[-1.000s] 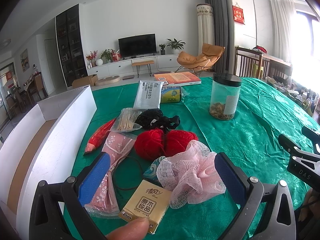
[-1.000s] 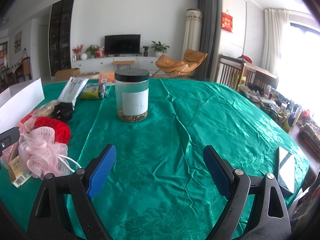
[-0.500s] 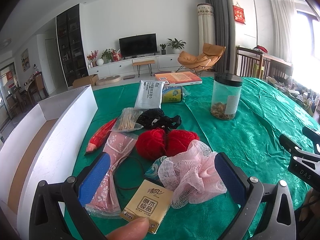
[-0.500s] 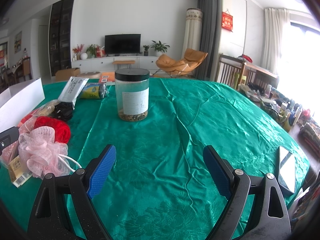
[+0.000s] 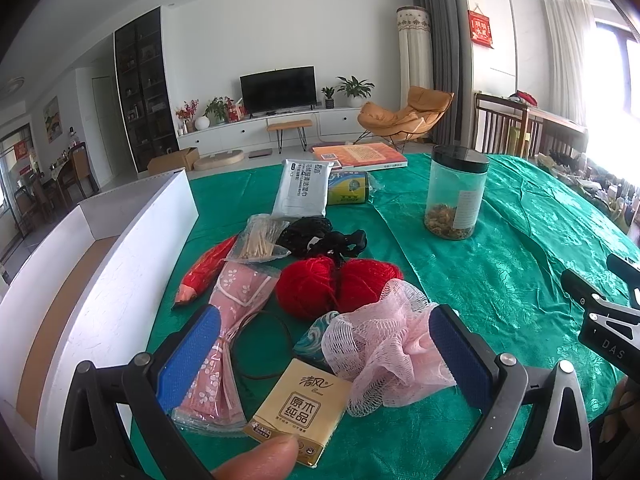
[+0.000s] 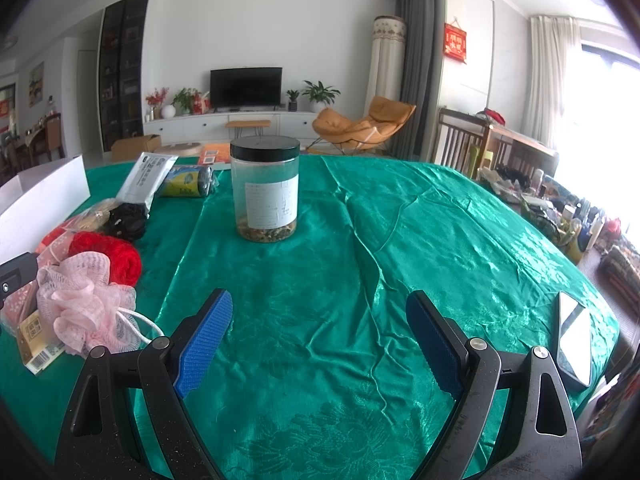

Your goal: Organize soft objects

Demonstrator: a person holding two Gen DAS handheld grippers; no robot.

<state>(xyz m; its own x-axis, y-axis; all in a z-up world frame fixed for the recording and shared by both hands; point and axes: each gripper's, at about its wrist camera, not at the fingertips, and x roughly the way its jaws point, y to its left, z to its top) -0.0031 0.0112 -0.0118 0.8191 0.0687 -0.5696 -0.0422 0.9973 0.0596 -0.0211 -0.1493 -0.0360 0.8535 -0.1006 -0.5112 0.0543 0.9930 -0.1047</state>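
Two grippers are hanging over a table with a shiny green cloth [image 6: 400, 240]. The left gripper [image 5: 320, 356] is holding its blue fingers [image 5: 456, 360] wide apart, and nothing is touching them. A pink mesh bath puff [image 5: 384, 356] is lying on the cloth between those fingers, closer to the right one. A small tan tissue pack [image 5: 300, 412] is lying just beside the puff, on the near side. A fingertip [image 5: 260, 460] is showing at the bottom edge, near the tissue pack.

Two red yarn balls [image 5: 336, 288] are sitting just behind the puff and touching each other. A pink flowered bag [image 5: 228, 340] is lying to the left of the puff, partly behind the left blue finger. A thin dark hair band [image 5: 260, 344] is lying between that bag and the puff. A white box [image 5: 120, 264] is standing farther left of the puff.

The right gripper [image 6: 320, 340] is spreading its blue fingers wide too, over bare green cloth, well to the right of the puff. A clear jar with a black lid [image 6: 265, 190] is standing far behind the puff, to the right. A phone [image 6: 574, 338] is lying near the table edge, far right.
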